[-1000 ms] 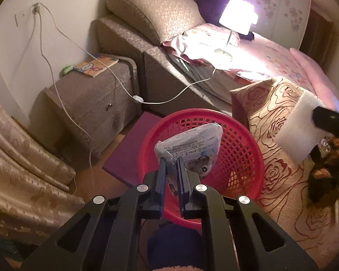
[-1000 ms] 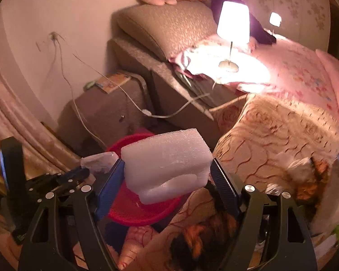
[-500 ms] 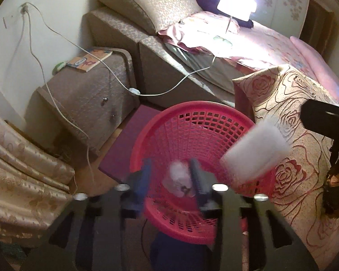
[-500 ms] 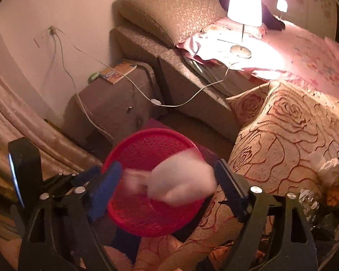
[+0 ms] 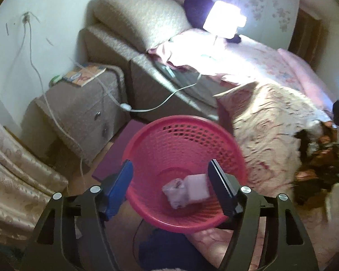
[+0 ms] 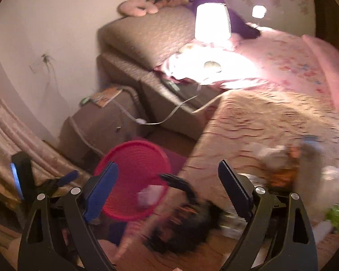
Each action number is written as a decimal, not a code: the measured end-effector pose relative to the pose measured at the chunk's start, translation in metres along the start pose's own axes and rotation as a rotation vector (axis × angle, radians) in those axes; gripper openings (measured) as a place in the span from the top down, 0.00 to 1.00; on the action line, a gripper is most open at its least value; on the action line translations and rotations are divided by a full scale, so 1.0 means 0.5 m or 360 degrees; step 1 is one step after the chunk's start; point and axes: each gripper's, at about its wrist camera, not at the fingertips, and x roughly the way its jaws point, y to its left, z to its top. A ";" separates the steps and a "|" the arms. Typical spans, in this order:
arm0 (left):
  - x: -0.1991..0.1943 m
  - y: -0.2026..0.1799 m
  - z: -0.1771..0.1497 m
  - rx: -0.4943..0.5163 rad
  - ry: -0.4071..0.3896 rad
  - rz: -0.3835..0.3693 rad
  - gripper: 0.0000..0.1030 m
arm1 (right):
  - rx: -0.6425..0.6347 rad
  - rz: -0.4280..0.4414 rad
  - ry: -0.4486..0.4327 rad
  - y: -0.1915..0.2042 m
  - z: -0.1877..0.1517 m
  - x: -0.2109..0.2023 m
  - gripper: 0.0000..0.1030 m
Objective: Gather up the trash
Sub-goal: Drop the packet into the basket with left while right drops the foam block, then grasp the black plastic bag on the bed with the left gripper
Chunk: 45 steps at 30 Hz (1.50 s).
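Two pieces, the foam block (image 5: 197, 188) and plastic packet (image 5: 174, 191), have just dropped from our grips into the red basket (image 5: 183, 131). Both our left gripper (image 5: 170, 186) and right gripper (image 6: 168, 186) now gape empty, so we go back for the remaining litter (image 6: 280, 158) on the bed (image 6: 255, 122)

A home bedroom: a bed under pink floral bedding (image 5: 282, 67), a lit white-shaded lamp (image 6: 212, 22), a brown upholstered nightstand (image 5: 79, 113).
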 end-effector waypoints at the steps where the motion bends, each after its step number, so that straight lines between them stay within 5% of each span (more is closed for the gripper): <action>1: -0.009 -0.008 0.000 0.0009 -0.0016 -0.0017 0.34 | 0.0002 -0.0045 -0.0025 -0.013 -0.006 -0.017 0.15; 13: -0.114 -0.214 -0.020 0.0415 -0.0219 -0.0358 0.24 | 0.0130 -0.0298 -0.0197 -0.123 -0.089 -0.149 0.15; 17: -0.104 -0.285 -0.039 0.0592 -0.0191 -0.0395 0.23 | 0.0205 -0.0364 -0.0230 -0.173 -0.106 -0.179 0.15; 27: -0.042 -0.348 -0.054 0.0702 -0.0065 -0.0462 0.25 | 0.0306 -0.0483 -0.0255 -0.270 -0.137 -0.229 0.15; 28: -0.035 -0.353 -0.055 0.0714 -0.0058 -0.0475 0.29 | 0.0305 -0.0503 -0.0251 -0.278 -0.143 -0.234 0.15; 30: -0.018 -0.360 -0.057 0.0734 0.0002 -0.0487 0.58 | 0.0307 -0.0521 -0.0247 -0.287 -0.153 -0.247 0.15; 40: -0.042 -0.374 -0.067 0.0774 -0.0054 -0.0525 0.76 | 0.0348 -0.0684 -0.0302 -0.338 -0.210 -0.344 0.15; 41: -0.047 -0.373 -0.067 0.0769 -0.0058 -0.0538 0.92 | 0.0348 -0.0706 -0.0308 -0.341 -0.217 -0.357 0.15; 45: -0.073 -0.369 -0.064 0.0750 -0.0097 -0.0575 0.92 | 0.0348 -0.0750 -0.0333 -0.340 -0.237 -0.393 0.15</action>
